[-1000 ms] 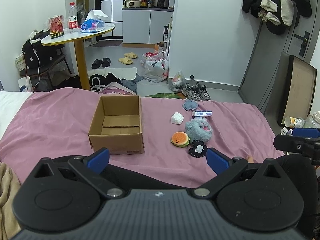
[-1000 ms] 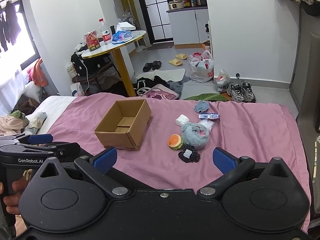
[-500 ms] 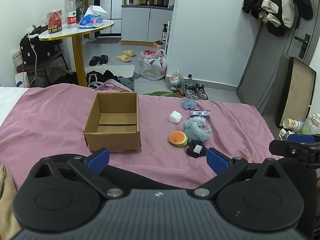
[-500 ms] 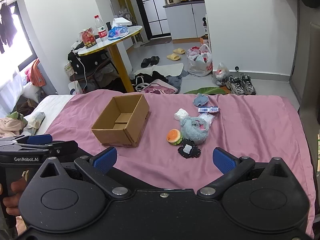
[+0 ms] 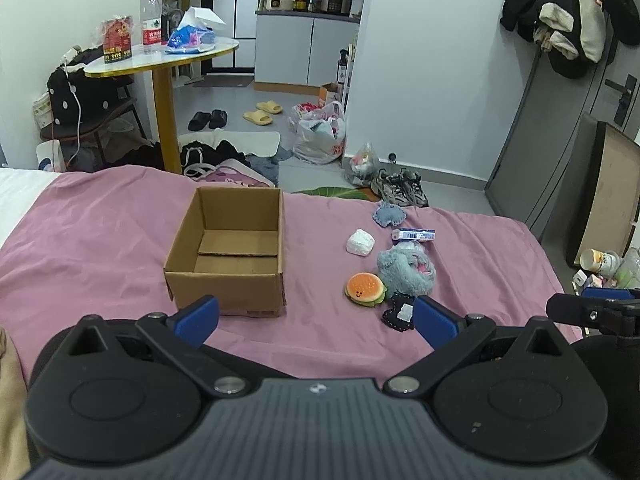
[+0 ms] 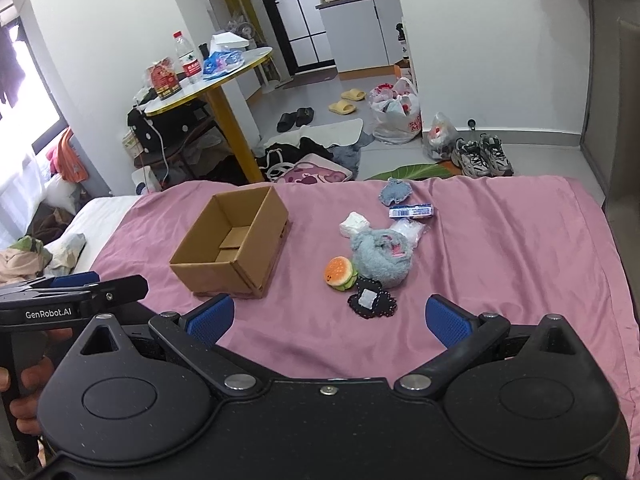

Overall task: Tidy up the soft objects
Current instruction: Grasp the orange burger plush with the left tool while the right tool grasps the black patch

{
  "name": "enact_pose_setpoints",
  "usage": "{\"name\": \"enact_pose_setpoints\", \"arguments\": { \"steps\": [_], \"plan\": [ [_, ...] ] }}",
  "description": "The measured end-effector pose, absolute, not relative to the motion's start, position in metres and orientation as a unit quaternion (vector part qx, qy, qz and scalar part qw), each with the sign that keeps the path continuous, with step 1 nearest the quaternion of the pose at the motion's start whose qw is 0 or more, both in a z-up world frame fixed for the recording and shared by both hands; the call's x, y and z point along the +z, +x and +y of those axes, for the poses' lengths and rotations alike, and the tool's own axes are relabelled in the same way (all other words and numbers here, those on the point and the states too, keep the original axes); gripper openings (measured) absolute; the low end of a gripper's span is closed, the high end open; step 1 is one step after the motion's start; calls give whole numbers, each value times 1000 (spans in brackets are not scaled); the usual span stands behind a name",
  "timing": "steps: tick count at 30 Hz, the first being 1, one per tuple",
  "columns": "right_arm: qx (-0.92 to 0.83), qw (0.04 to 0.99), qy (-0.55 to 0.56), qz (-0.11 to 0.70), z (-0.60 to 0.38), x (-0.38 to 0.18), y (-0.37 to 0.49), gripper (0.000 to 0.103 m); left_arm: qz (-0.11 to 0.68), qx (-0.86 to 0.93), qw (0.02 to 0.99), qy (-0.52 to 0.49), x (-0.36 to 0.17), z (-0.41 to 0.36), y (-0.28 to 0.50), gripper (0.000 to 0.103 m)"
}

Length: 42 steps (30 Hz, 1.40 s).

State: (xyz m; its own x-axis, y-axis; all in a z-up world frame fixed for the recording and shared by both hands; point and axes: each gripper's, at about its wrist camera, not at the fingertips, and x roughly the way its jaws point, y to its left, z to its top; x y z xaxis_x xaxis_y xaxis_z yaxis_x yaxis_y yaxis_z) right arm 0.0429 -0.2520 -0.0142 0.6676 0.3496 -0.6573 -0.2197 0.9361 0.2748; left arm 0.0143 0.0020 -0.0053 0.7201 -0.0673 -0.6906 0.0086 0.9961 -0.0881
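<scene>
From the left wrist I hold my left gripper (image 5: pixel 316 322) open before the empty box (image 5: pixel 230 250) mid-bed, while from the right wrist my right gripper (image 6: pixel 328 318), also open, should drop onto the black patch (image 6: pixel 372 300) nearest the bed's (image 6: pixel 520 248) near edge, whose underside I can't see.

We see round table (image 5: pixel 168 60) beyond bed, carrying bottle (image 5: pixel 151 24), red packet (image 5: pixel 117 40), tissues (image 5: pixel 191 34). Yellow slippers (image 5: pixel 264 112) and black slippers (image 5: pixel 208 119) on floor. Plastic bag (image 5: pixel 320 136) near sneakers (image 5: pixel 400 188). Coats (image 5: pixel 568 20) hang by door (image 5: pixel 560 128).
</scene>
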Motion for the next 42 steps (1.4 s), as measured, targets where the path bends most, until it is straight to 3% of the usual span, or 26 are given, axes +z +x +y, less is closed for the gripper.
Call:
{"name": "enact_pose_setpoints", "arguments": {
  "steps": [19,22,26,27,30,34,37,39,42],
  "plan": [
    [86,895,172,403,-283,-56,98,103,402,-33,913,-62,-39,-12,71,102],
    [78,896,189,393,-290,-64,104,87,411,-37,909,-58,-46,-16,83,102],
    [96,886,220,397,-296,-75,115,37,420,-38,905,-57,-55,-20,93,102],
    [97,883,225,400,-297,-78,118,30,423,-38,903,-58,-57,-21,97,102],
    [88,880,226,408,-296,-85,125,26,433,-37,899,-61,-64,-24,106,102],
    [95,878,217,416,-288,-92,135,24,441,-36,895,-60,-72,-28,118,102],
    [87,867,223,437,-285,-104,147,29,449,-36,890,-65,-79,-31,129,102],
    [83,858,238,448,-287,-112,153,43,454,-37,888,-65,-85,-33,137,102],
    [79,849,251,458,-289,-120,161,55,461,-36,884,-67,-93,-35,147,100]
  ]
}}
